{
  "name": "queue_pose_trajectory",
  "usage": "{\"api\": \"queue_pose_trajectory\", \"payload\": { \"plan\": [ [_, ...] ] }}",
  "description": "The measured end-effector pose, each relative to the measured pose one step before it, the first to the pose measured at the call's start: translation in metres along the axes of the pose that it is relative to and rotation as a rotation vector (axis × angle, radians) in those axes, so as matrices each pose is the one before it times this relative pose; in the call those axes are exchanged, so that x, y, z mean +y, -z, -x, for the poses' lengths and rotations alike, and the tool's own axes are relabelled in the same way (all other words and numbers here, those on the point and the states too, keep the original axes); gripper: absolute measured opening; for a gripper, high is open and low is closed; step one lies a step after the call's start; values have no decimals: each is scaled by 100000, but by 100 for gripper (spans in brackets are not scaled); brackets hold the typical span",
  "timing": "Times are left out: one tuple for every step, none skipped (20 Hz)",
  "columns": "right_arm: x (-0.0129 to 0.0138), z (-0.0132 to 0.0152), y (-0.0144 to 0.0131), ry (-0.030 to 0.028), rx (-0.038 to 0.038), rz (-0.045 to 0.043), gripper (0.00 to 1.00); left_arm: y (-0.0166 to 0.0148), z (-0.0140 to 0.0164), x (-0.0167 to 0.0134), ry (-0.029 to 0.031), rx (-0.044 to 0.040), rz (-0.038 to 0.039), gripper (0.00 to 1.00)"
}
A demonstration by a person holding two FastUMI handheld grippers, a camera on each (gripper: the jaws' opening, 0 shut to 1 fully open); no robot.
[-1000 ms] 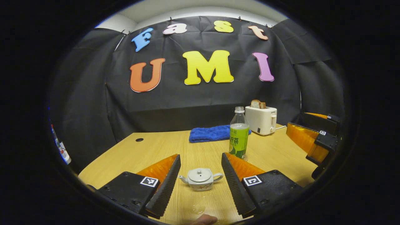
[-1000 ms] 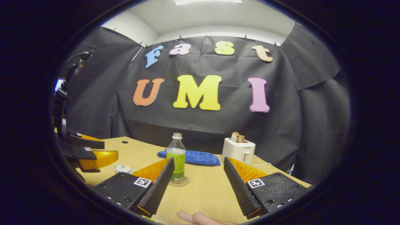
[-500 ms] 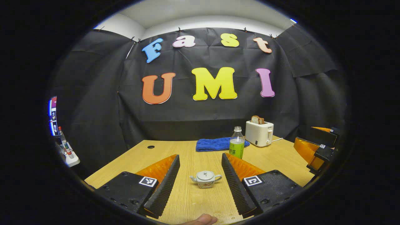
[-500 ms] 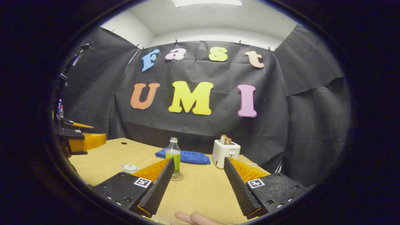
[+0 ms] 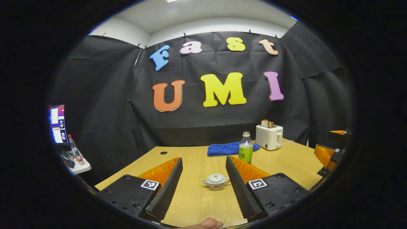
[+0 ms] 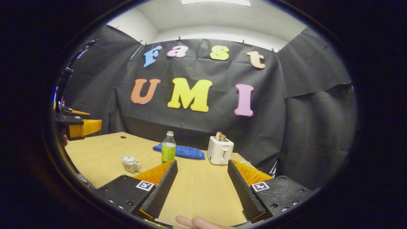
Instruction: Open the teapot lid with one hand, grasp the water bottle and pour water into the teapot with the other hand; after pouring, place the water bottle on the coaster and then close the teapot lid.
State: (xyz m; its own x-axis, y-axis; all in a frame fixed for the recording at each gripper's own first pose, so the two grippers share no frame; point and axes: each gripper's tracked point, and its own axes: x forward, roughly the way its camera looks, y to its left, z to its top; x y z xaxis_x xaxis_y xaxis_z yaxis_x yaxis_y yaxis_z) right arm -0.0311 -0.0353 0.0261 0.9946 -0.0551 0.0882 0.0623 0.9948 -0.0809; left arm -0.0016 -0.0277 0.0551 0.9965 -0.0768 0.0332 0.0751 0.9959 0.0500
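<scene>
In the left gripper view, left gripper (image 5: 203,178) at bottom centre, fingers spread wide, holding nothing. Between them, a little right of centre, small white teapot (image 5: 216,181) with lid on, standing on wooden table (image 5: 286,160). Just above the right finger, water bottle (image 5: 245,149) upright, with blue cloth (image 5: 224,149) behind it and white toaster (image 5: 269,136) at right. At far right edge, part of right gripper (image 5: 330,152).

In the right gripper view, right gripper (image 6: 202,181) at bottom centre, fingers wide apart, empty. Teapot (image 6: 129,163) lower left, bottle (image 6: 168,151) above the left finger, base hidden, so coaster unclear. Toaster (image 6: 220,150) right of centre. Fingertips of a hand (image 6: 197,222) at bottom edge.
</scene>
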Motion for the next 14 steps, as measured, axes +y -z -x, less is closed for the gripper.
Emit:
{"api": "queue_pose_trajectory", "payload": {
  "plan": [
    [-266, -41, 463, -438, 695, -621, 97, 200, -44, 106, -618, 45, -15, 86],
    [-232, -140, 346, -336, 660, -344, 95, 63, -105, -64, -417, 71, 695, 86],
    [-392, -397, 291, 55, 564, -90, 95, -16, -128, -345, 582, 156, 638, 86],
    [-465, -366, 186, 494, 363, -237, 96, -89, -145, -354, 620, 88, 179, 86],
    [-185, -289, 41, -64, 35, -197, 96, -229, -261, -151, -160, -726, -77, 86],
    [30, -435, 99, -845, -289, 433, 95, -223, -342, -122, -132, -922, -279, 86],
    [-41, -529, 98, -400, -199, 494, 95, -338, -366, -122, -183, -1348, -279, 86],
    [-20, -647, 47, -142, 58, 573, 95, -69, -488, -20, -420, -909, -81, 86],
    [-11, -579, 235, -401, 168, 196, 95, -7, -546, -164, -212, -324, 124, 86],
    [186, -704, 297, -747, 583, -135, 95, 264, -506, -93, -368, -3, 492, 86],
    [210, -614, 246, -756, 751, -600, 97, 238, -505, 0, -415, 690, 507, 86],
    [278, -423, 180, -787, 412, -421, 97, 401, -378, 154, -604, 912, 356, 86],
    [158, -554, 259, -596, 664, -341, 95, 159, -327, 281, -503, 413, 84, 86],
    [159, -537, 376, -836, 1033, -550, 95, 157, -350, 261, -437, 479, 107, 86]
  ]
}}
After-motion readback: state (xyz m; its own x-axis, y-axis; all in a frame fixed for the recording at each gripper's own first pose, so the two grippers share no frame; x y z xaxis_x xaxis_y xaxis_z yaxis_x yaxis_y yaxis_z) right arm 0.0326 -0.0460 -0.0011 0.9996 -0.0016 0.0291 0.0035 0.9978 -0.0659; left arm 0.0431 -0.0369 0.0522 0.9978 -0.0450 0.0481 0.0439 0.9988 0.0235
